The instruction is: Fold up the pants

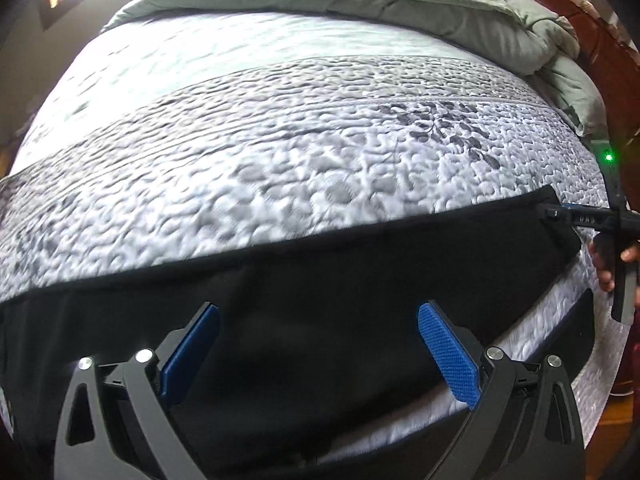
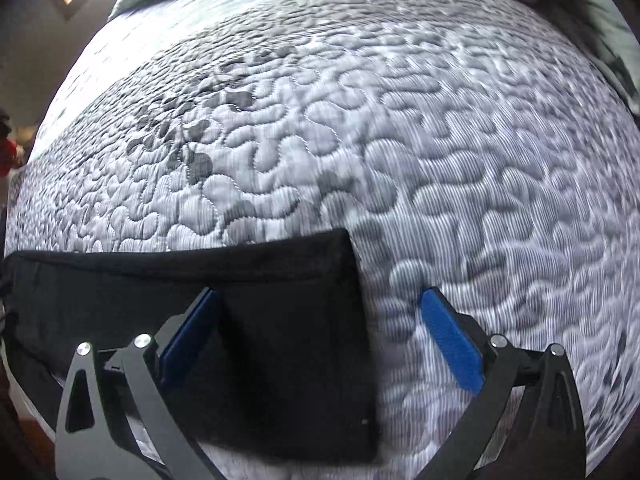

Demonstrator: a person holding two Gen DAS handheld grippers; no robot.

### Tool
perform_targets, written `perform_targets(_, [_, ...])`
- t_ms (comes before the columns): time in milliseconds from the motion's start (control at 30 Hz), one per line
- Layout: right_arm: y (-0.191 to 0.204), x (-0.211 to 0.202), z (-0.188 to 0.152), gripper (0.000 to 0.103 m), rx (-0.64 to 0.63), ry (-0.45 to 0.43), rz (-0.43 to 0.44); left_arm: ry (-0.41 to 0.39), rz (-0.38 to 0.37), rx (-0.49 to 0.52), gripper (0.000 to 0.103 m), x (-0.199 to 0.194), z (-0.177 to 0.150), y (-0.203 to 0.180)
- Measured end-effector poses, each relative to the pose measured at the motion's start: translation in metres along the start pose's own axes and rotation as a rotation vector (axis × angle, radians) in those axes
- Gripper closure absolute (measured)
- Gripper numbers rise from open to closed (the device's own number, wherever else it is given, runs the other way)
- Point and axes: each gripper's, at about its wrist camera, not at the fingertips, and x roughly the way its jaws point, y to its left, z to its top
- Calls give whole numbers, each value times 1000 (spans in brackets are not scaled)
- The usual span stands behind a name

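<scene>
Black pants (image 1: 320, 280) lie flat along the near edge of the quilted mattress (image 1: 280, 152). The left hand-held gripper (image 1: 318, 344) hangs over them, jaws spread wide, pads clear of the cloth. The right hand-held gripper (image 2: 320, 340) straddles the pants' right end, also wide, gripping nothing. A green comforter (image 1: 400, 4) is bunched at the far side.

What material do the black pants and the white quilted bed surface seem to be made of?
Black pants: probably matte woven cloth; no shine, and it lies flat with a soft folded edge. White quilted bed surface: padded textile, likely a knit cover; stitched wavy lines, puffy bumps.
</scene>
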Motion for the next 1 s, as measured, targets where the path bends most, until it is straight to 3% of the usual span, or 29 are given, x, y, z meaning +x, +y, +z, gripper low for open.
perform_targets(67, [6,-7,-1,57,-54,-18,14,2,-2,34,4,10,11,-2])
perform_targets(100, [7,-11,-2,70,-72,-25,33,-1,-3,53,4,12,17,-4])
perform_targets(133, [9,-15,-4,95,-101,-32,3,-3,-9,83,4,17,24,-6])
perform_targets(200, [8,-24,-6,97,-128,-42,20,6,-31,110,4,26,32,-7])
perform_targets(467, [-14,-100,-23,98,-100,-247,300,35,-169,292,4,57,57,-22])
perform_targets(633, [-11,-122,-24,98,-126,-305,324,138,-382,329,4,71,65,-27])
perform_targets(733, [-6,-131,-25,98,-144,-333,325,188,-413,373,4,78,62,-33])
perform_targets(800, [-5,-135,-25,98,-147,-348,325,186,-398,406,15,76,59,-36])
perform_targets(900, [-6,-135,-27,98,-138,-352,327,162,-352,429,64,69,54,-37])
perform_targets(933, [-5,-135,-28,98,-137,-352,323,171,-354,416,88,66,52,-34])
perform_targets(1000, [-1,-135,-34,98,-142,-359,295,136,-329,411,93,55,47,-31])
